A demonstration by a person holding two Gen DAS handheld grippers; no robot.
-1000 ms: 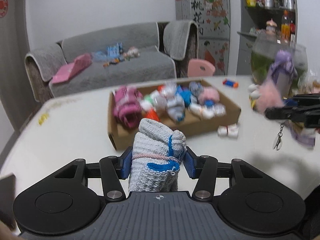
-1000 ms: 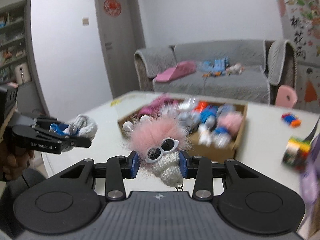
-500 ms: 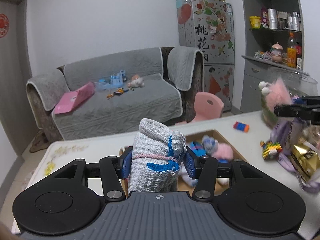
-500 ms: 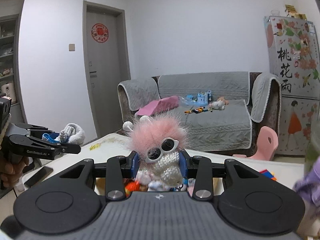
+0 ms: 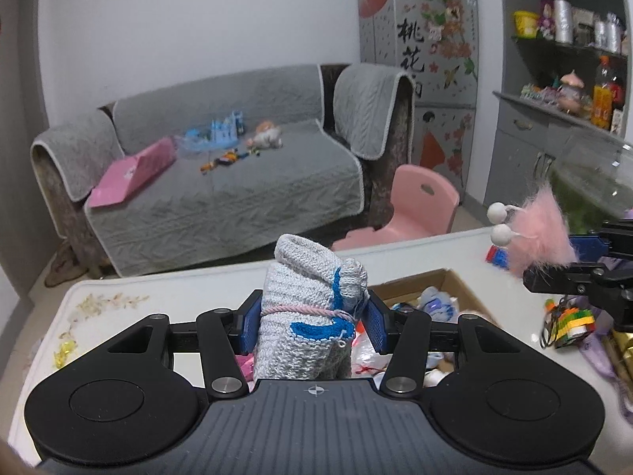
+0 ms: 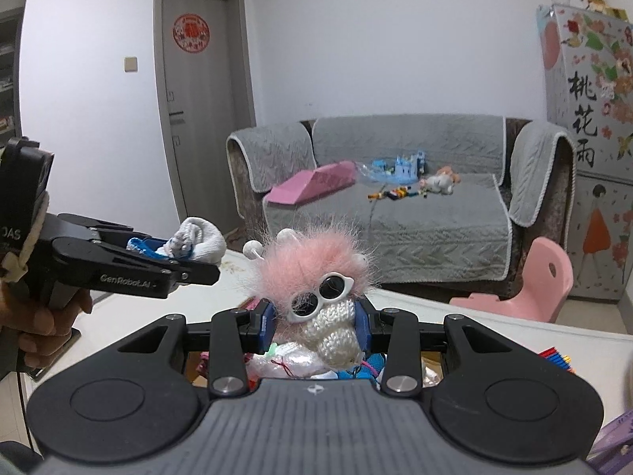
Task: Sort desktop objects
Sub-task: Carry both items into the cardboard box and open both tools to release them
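In the left wrist view, the left tongs (image 5: 310, 326) are at the lower centre of the frame and are clenched on a rolled grey-white sock (image 5: 308, 316) with blue trim, tied with a thin pink cord. The blue pads (image 5: 250, 326) press on both sides of the roll, and the roll stands upright between them. Behind the tongs, in the lower centre to right, is an open cardboard box (image 5: 463, 293) on the white counter (image 5: 158, 301); small soft items lie inside it, partly hidden by the tongs. At the right edge of the frame the right tongs (image 5: 554, 277) come in from the side and grasp a pink fluffy toy (image 5: 542, 233) with two white balls on stalks. Below them, some colourful building bricks (image 5: 569, 322) lie on the counter. In the upper part of the frame are a grey sofa (image 5: 221, 182) and a pink child chair (image 5: 419, 206).

In the right wrist view, the right tongs (image 6: 316, 322) at the lower centre are clenched on the pink fluffy toy (image 6: 316, 273), which wears small white sunglasses and has a knitted cream body. The toy sits upright between the blue pads (image 6: 269, 322). Under it, the box content shows only a little. At the left of the frame, a hand (image 6: 43, 324) holds the left tongs (image 6: 190, 265), which grasp the sock (image 6: 198, 239) above the counter (image 6: 494, 340). The sofa (image 6: 415, 213) is in the centre right and a grey door (image 6: 201, 111) is in the upper left.
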